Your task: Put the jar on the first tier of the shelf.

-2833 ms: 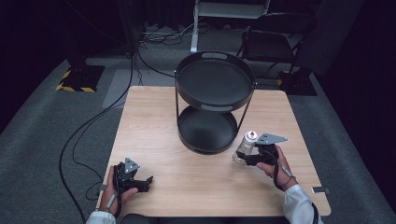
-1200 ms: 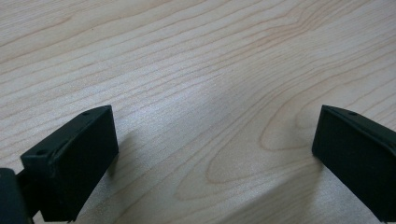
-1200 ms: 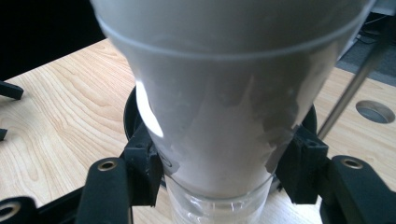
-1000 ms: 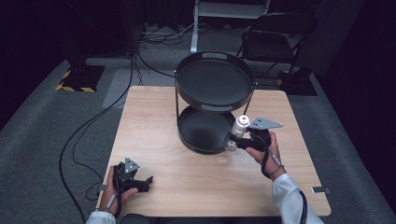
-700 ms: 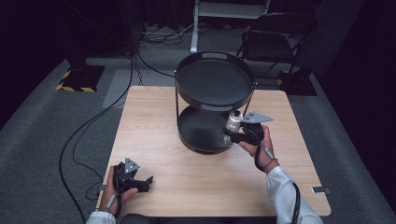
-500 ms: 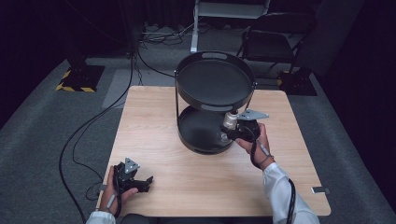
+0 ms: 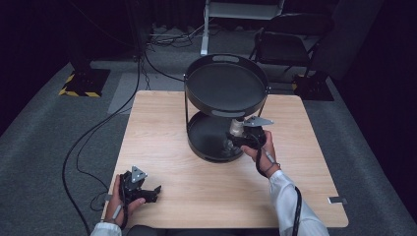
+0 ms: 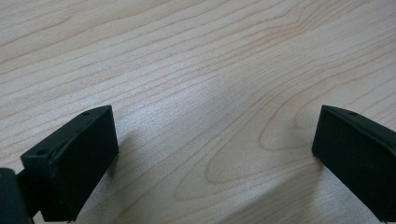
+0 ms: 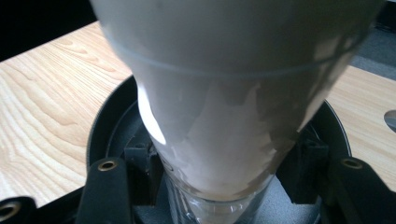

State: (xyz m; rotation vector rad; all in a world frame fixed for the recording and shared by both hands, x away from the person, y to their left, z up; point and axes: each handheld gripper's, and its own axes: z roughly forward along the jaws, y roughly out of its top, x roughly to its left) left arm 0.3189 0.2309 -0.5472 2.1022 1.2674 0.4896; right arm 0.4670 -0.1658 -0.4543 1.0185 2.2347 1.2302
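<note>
A black two-tier tray stand [image 7: 226, 88] is at the back middle of the wooden table [image 7: 162, 128]. My right gripper [image 7: 235, 140] is shut on a clear glass with a white filling [image 7: 237, 129], holding it over the right side of the lower tray [image 7: 206, 135]. In the right gripper view the glass [image 9: 233, 116] rises between the jaws of the right gripper [image 9: 224, 186], with the lower tray [image 9: 107, 121] beneath. My left gripper [image 7: 150, 192] rests near the table's front left corner. The left gripper [image 8: 215, 158] is open, with bare wood between its fingers [image 8: 74, 158].
A dark chair [image 7: 290, 37] and a white frame stand on the floor behind the table. Cables [image 7: 98, 132] trail across the grey carpet on the left. A small grey piece [image 7: 337, 200] lies at the table's right front edge.
My right gripper has carried the glass leftwards and a little down, from beside the stand to over the lower tray's right side. The left gripper has not moved.
</note>
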